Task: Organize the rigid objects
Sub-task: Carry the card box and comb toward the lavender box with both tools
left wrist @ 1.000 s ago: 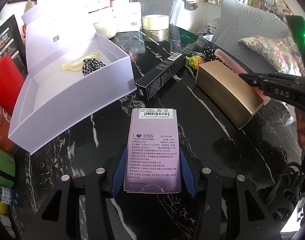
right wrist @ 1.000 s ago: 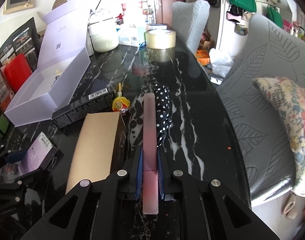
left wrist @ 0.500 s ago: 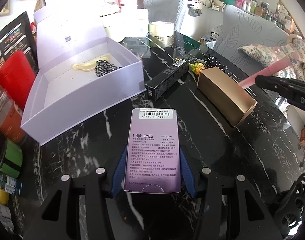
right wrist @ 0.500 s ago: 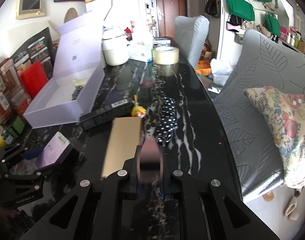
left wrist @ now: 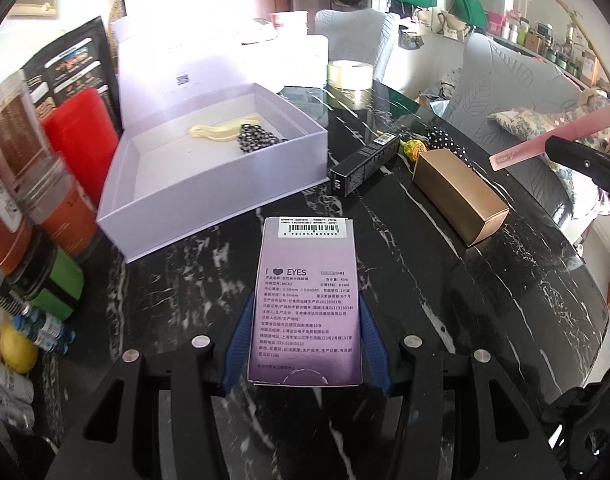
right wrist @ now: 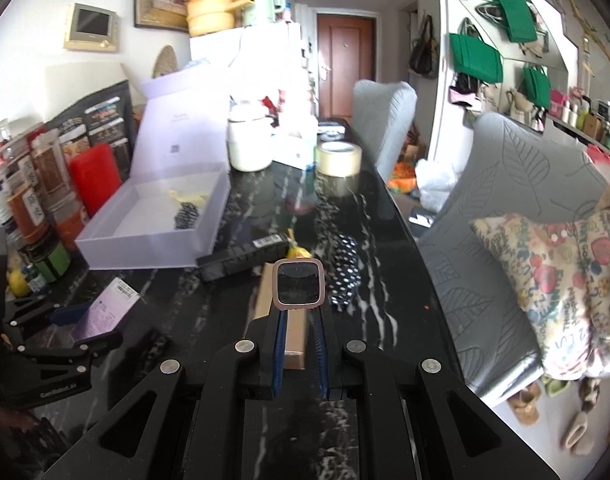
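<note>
Lilac cardboard identifies the flat printed carton held in the left gripper: the jaws stand partly open, and both blue pads press the carton's long sides, holding it clear of the desk. The right gripper is closed on a slim pink rectangular case, seen end-on in its own view and as a pink bar at the right edge of the left view. Below both, the black marble desk carries an open lilac box toward its left edge, holding a cream item and a black-and-white dotted item. Near the centre lie a long black carton, a gold carton, a small yellow item and a dotted fabric piece. A tape roll stands toward the far end. Jars and a red container line the left edge. Grey chairs and green bags fill the room at right. The pink case's length is hidden in the right view.
</note>
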`<state>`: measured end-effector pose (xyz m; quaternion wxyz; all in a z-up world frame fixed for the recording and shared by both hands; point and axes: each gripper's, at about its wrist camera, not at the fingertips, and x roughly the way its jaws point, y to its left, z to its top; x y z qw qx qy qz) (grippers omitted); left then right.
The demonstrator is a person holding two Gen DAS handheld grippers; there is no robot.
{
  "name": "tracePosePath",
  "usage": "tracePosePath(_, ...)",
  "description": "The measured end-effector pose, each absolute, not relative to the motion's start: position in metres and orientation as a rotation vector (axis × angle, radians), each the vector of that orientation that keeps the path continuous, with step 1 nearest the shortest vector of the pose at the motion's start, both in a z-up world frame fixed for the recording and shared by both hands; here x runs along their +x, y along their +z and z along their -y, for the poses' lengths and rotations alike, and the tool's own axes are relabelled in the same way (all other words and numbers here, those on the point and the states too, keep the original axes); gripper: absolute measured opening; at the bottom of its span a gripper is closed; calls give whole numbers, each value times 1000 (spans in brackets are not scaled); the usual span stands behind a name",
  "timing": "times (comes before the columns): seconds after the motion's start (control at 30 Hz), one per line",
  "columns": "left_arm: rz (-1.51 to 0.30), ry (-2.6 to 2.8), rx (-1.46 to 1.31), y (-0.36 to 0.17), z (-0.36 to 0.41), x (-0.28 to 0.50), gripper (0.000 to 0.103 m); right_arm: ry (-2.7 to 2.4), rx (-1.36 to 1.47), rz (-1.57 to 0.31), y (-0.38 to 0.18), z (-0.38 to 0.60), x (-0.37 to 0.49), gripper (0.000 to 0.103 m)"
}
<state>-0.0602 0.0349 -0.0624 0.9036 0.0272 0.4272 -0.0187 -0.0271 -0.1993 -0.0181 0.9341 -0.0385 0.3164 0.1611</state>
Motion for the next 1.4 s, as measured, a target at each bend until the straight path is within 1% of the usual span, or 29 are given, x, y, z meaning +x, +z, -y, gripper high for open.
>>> tracePosePath(0.17,-873,4,36,-56,-44,-74,50,399,-78,-615,-12,186,-41,13)
tracePosePath(0.47,-834,73,39,-45,-53,-97,50,504,-111,-613,-19,159,-54,13)
tracePosePath(0.9,-791,76,0,-29,-68,-110,50,557,-145,-580,-3,136,-79,13)
tracePosePath(1.13,-771,80,-3,-18,-79,-106,50,580,-152,-580,1,126,-87,13)
tracePosePath(1.4,-769,77,-16,-7,-96,-86,50,606,-169,-576,8,106,-76,13)
